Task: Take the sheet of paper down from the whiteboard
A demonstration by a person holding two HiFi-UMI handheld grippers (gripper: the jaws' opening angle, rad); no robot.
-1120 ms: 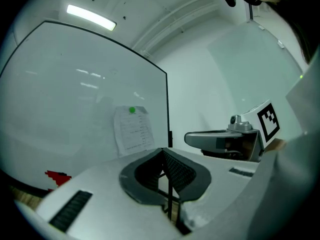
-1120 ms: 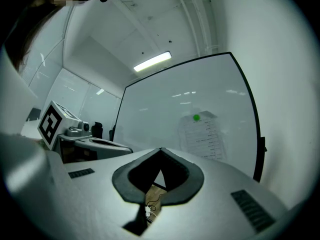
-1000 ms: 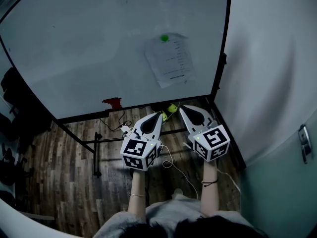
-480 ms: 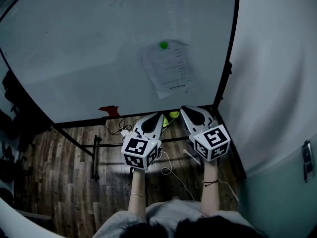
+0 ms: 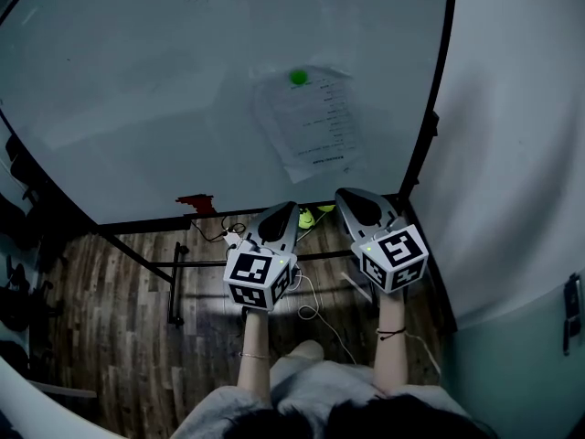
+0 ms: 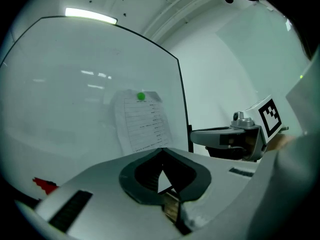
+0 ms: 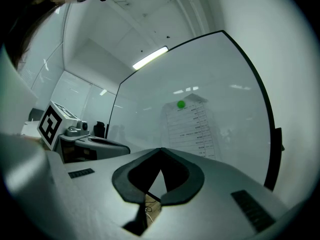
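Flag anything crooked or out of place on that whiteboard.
The white printed sheet of paper hangs slightly askew on the whiteboard, pinned only by one round green magnet at its top; its edges don't run with the board's frame.

A dark plank floor (image 5: 110, 337), pale wall (image 5: 512, 154), 1 ceiling strip light (image 7: 150, 57), perhaps chairs (image 5: 16, 291) at left.

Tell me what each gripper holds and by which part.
Nothing is held: left gripper and right gripper are shut and empty, short of the sheet of paper.
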